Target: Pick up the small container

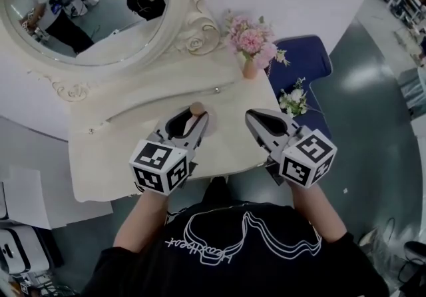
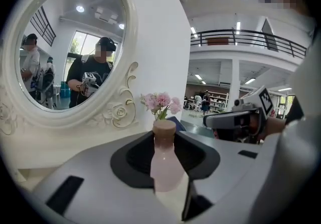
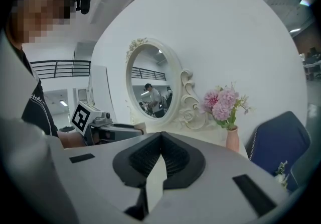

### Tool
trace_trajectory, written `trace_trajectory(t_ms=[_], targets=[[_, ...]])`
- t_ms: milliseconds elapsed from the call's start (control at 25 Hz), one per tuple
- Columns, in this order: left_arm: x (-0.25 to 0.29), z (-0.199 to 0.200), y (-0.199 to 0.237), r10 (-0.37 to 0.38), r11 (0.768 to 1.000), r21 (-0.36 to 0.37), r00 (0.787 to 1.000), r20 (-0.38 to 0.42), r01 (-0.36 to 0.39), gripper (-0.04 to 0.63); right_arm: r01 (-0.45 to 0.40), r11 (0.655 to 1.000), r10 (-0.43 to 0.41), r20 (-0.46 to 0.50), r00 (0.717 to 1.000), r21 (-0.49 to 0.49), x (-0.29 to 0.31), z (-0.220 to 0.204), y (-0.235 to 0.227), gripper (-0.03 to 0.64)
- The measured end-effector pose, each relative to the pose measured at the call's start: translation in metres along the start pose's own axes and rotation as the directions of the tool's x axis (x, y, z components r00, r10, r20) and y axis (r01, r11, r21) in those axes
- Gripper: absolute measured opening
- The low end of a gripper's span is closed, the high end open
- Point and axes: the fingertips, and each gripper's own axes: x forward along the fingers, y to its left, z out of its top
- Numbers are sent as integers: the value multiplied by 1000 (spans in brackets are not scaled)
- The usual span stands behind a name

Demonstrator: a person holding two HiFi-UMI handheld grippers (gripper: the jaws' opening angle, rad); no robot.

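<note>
The small container is a pale pink bottle with a brown cap. It stands upright between the jaws of my left gripper, which is shut on its body and holds it above the white dressing table. In the left gripper view the bottle fills the gap of the left gripper, with its cap above the jaw tips. My right gripper hovers level beside it on the right. In the right gripper view the right gripper has its tips together and nothing between them.
An oval mirror with an ornate white frame stands at the back of the table. A vase of pink flowers sits at the back right corner. Right of the table are a blue chair and white flowers.
</note>
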Motion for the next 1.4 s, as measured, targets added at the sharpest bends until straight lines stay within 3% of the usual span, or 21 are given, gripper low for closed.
trace_trajectory(t_ms=[520,1400], targets=[[-57,-10,-68,-34,999,-21,999,21,35,129,-23,998,27,55,998,-58,-46,-6,38,6],[-61,-7,-83,-64,997,-29,997,40,65,129,-22,999,24,44,999,-50,-53,-16,44,6]])
